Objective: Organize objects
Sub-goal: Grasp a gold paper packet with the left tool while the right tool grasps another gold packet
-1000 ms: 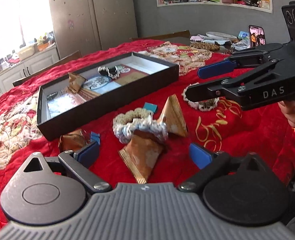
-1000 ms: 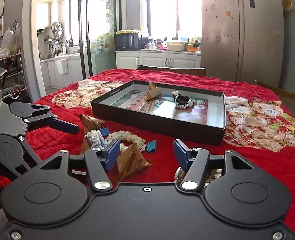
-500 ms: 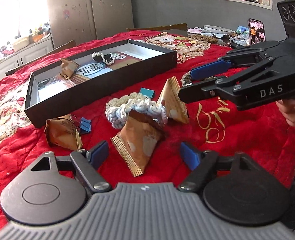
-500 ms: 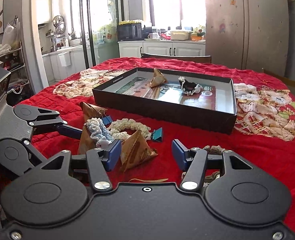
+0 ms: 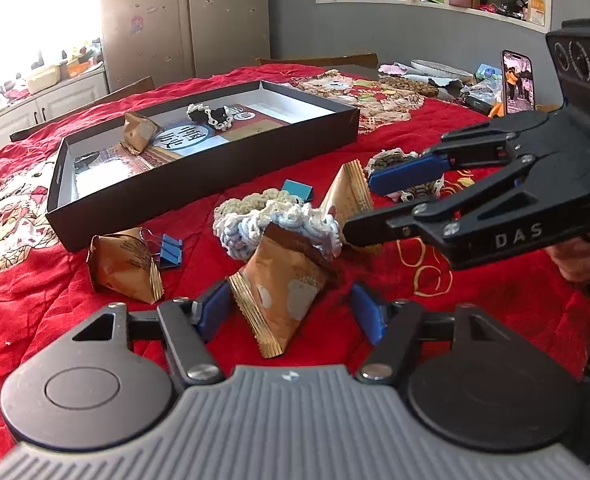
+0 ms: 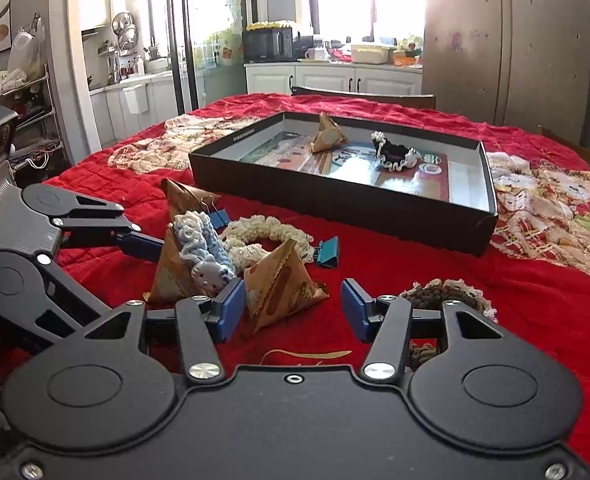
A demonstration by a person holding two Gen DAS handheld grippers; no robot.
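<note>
A black tray [image 5: 199, 184] on the red cloth holds a brown packet [image 5: 137, 132] and a black scrunchie [image 5: 211, 114]; it also shows in the right wrist view [image 6: 335, 200]. My left gripper [image 5: 291, 312] is open, its jaws on either side of a brown triangular packet [image 5: 283, 296] that has a pale blue scrunchie [image 5: 291, 224] on top. My right gripper [image 6: 291, 310] is open around another brown packet [image 6: 279, 284]; it shows in the left wrist view [image 5: 359, 204].
Loose on the cloth: a third packet [image 5: 123, 264] with a blue binder clip [image 5: 169, 252], a cream scrunchie [image 6: 267, 228], a teal binder clip [image 6: 327, 252], a brown scrunchie [image 6: 443, 296]. A phone [image 5: 517, 80] stands at the far right.
Both grippers have moved forward and down. Each packet now lies between a gripper's open jaws. Nothing has been taken hold of.
</note>
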